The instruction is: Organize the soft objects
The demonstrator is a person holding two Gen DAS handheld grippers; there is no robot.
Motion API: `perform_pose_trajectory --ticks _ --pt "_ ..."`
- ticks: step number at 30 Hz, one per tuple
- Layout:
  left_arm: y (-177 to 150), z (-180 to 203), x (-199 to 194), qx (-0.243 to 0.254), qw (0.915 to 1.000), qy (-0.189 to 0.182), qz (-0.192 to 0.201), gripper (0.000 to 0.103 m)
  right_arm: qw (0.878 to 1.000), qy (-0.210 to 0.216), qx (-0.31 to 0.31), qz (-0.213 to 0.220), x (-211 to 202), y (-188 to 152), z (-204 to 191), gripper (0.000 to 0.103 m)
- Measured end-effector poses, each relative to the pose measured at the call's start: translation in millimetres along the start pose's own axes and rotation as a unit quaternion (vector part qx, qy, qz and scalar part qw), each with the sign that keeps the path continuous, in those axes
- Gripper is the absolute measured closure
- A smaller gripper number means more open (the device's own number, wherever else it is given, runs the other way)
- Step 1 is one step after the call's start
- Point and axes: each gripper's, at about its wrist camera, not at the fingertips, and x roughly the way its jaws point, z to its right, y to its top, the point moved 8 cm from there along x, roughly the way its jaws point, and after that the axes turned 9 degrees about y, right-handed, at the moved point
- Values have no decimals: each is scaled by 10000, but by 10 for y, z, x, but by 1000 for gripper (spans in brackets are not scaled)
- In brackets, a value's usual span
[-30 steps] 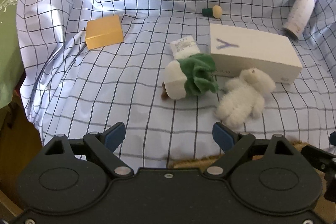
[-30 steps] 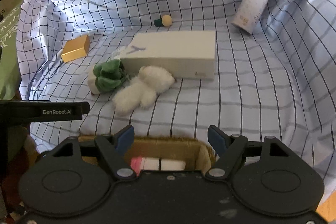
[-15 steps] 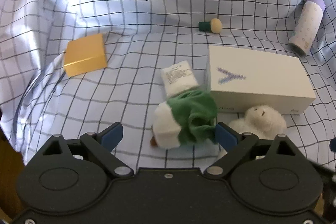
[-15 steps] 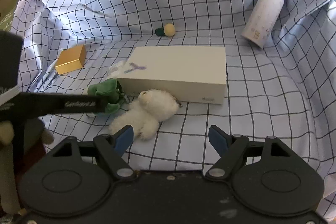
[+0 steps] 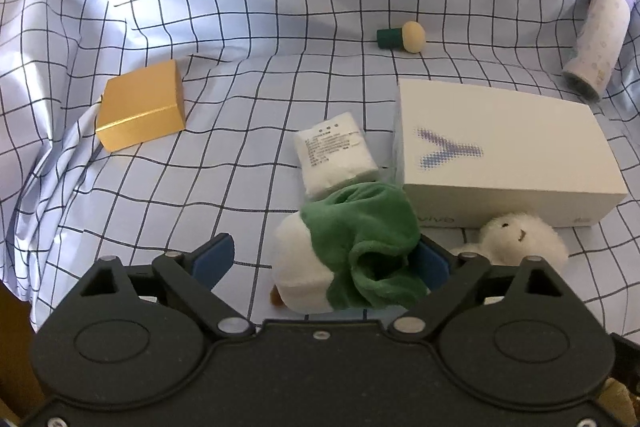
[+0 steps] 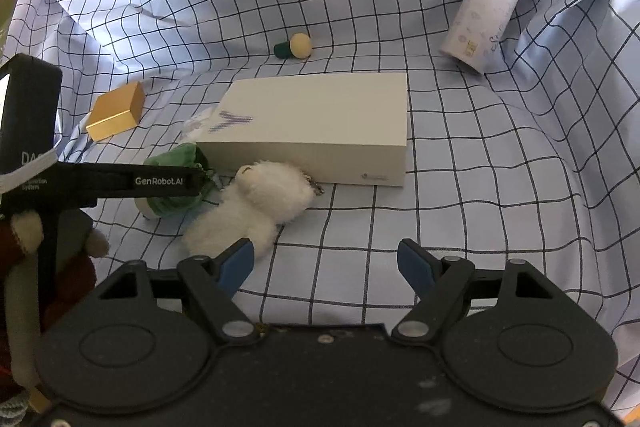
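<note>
**Left wrist view: gripper closing around the green-and-white plush**

The left wrist camera looks down on a checked cloth [image 5: 248, 131] spread in loose folds over the tabletop. The left gripper [image 5: 326, 259] has its jaws apart and closing, with the green-and-white plush toy [image 5: 344, 259] lying between them. The right-hand pad sits just against the toy's green fabric; the left-hand pad stands clear of its white side, so the toy is not yet clamped. A small white packet [image 5: 334, 153] with printed text lies just behind the toy, touching it. To the right is a long white box [image 5: 508, 155] with a purple mark on its lid, and a fluffy white plush bear [image 5: 516, 241] lies against the box's near side. Farther off on the cloth are a gold box [image 5: 140, 107], a small green-and-cream peg [image 5: 402, 35] on its side, and a lilac bottle [image 5: 598, 39] lying tilted against a fold.

From the right wrist camera, the right gripper [image 6: 324, 263] hovers with its jaws apart and nothing between them. Its left-hand fingertip is just beside the bear's lower end, though whether they touch cannot be told. The left gripper's black body reaches in from the left, across the green toy.
</note>
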Motion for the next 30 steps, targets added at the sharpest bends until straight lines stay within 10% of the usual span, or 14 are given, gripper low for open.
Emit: perform_pose_trajectory --ticks 4,30 --pt "-12 5 14 -48 9996 -249 -81 43 10000 19 -13 9 10 3 -27 24" --pt "-93 -49 226 -191 9979 -548 -302 37 9926 -371 -462 1064 751 1562 -154 19"
